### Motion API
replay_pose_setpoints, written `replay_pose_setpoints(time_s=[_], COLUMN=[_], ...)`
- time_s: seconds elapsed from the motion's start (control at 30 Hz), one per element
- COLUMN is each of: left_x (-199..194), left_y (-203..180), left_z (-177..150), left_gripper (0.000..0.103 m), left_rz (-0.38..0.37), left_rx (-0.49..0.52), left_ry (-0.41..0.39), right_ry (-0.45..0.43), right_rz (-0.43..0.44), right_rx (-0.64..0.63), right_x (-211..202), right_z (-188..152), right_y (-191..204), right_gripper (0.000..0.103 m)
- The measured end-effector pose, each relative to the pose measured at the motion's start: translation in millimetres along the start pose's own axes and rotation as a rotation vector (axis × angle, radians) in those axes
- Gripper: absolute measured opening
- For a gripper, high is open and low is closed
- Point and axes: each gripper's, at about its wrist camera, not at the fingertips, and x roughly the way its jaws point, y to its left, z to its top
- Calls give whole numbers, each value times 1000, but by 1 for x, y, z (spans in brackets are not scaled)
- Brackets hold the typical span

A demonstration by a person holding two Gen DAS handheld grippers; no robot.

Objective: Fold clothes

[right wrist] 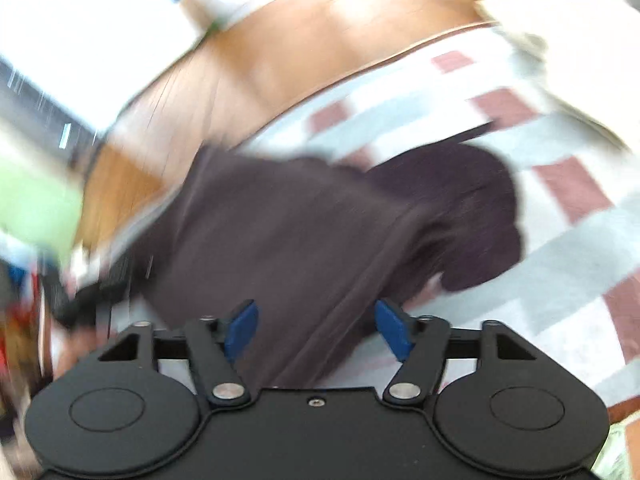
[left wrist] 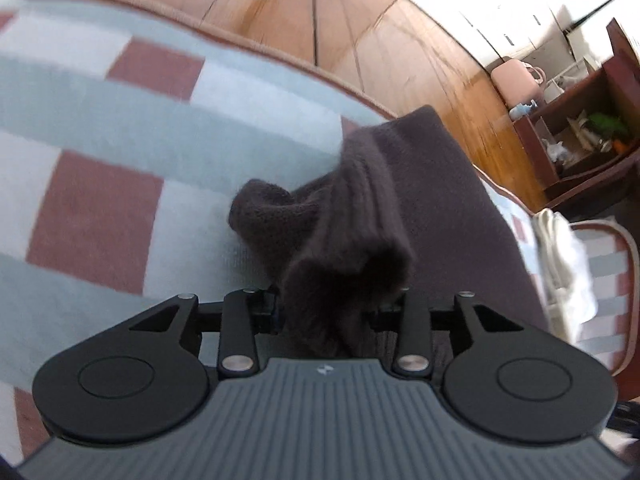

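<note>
Left gripper (left wrist: 340, 300) fingers grip the dark garment (left wrist: 360, 208), running toward 1 o'clock; right gripper (right wrist: 318, 330) fingers spread, empty, above it.

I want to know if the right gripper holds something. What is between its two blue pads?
Nothing is gripped. In the right wrist view the right gripper stands open; between its blue pads only the dark garment below shows.

Bright daylight washes out the upper corners of both views. The right wrist view is heavily motion-blurred; the left is sharper, with fisheye bending at the edges.
</note>
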Motion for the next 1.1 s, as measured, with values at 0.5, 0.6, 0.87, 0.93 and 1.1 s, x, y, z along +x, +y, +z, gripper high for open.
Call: replay_pose_setpoints(time_s=[0.5, 0.6, 0.87, 0.93, 1.1], left_x=[16, 4, 30, 36, 34], left_y=[23, 5, -42, -40, -9], left_z=[-2, -4, -15, -15, -8], left_gripper=[35, 34, 33, 36, 45], left_rz=[-169, -244, -158, -127, -200], left_rx=[-114, -21, 181, 166, 26], left_ry=[6, -71, -51, -40, -3], right_ry=[-176, -263, -477, -427, -281], right_rz=[40, 8, -79, -160, -208], right_rx=[161, 34, -285, -302, -134], right_x=[102, 90, 41, 58, 94], right_z=[-4, 9, 52, 58, 68], right_y=[-29, -6, 58, 51, 9], right_gripper=[38, 24, 22, 23, 36])
